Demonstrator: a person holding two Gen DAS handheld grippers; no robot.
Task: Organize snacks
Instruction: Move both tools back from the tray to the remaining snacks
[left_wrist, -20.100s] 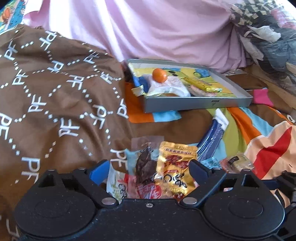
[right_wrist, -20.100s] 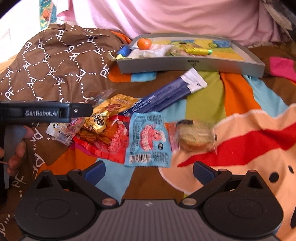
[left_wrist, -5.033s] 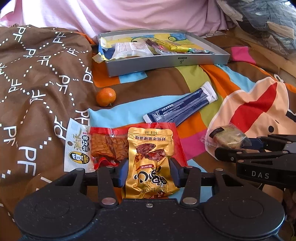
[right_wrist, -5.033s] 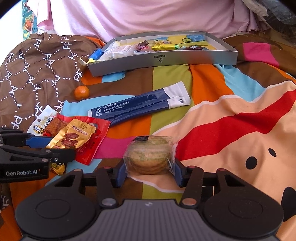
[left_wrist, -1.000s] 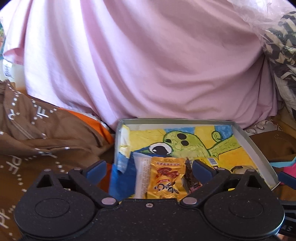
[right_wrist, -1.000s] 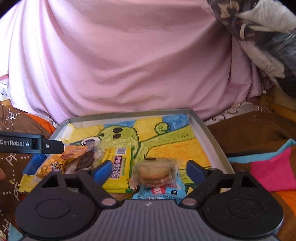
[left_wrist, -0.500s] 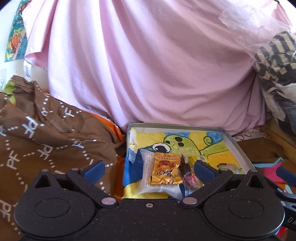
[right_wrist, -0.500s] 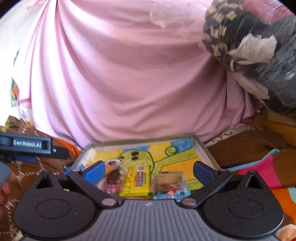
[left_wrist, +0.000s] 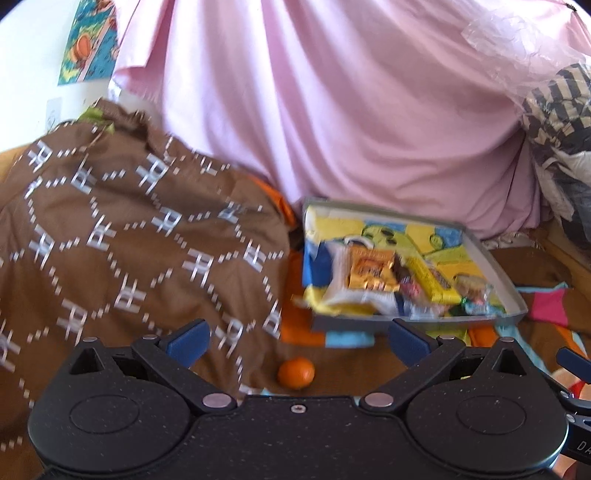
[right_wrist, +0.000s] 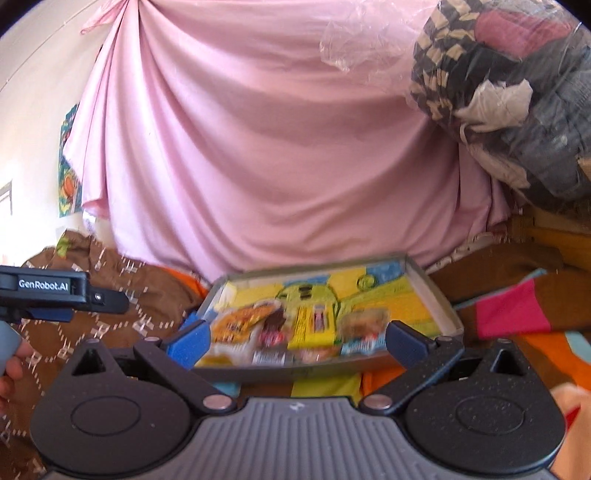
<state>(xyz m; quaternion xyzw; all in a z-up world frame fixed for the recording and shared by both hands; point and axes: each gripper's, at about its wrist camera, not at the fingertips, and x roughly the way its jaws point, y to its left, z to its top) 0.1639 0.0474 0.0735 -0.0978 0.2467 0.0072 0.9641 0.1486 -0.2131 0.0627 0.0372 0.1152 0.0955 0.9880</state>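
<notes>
Backdrop: pink sheet (right_wrist: 258, 155) draped behind my bed, brown patterned quilt (left_wrist: 122, 251) at left.
Left gripper (left_wrist: 297, 341): my jaws spread, empty, above the orange (left_wrist: 296, 373).
Right gripper (right_wrist: 297, 338): jaws just widened, nothing between them, aimed nearly level.
Tray (left_wrist: 511, 291): grey, snack packets (left_wrist: 373, 275) inside.
Room: bare quilt left of the tray's edge.

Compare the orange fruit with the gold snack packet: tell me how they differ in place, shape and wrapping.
Place: the orange fruit lies on the bedding outside the grey tray, in front of its near wall; the gold snack packet lies inside the tray, on top of a white packet.
Shape: the fruit is round; the packet is flat and roughly rectangular.
Wrapping: the fruit is bare; the packet is shiny printed foil.
Shared: neither is held by a gripper.
</notes>
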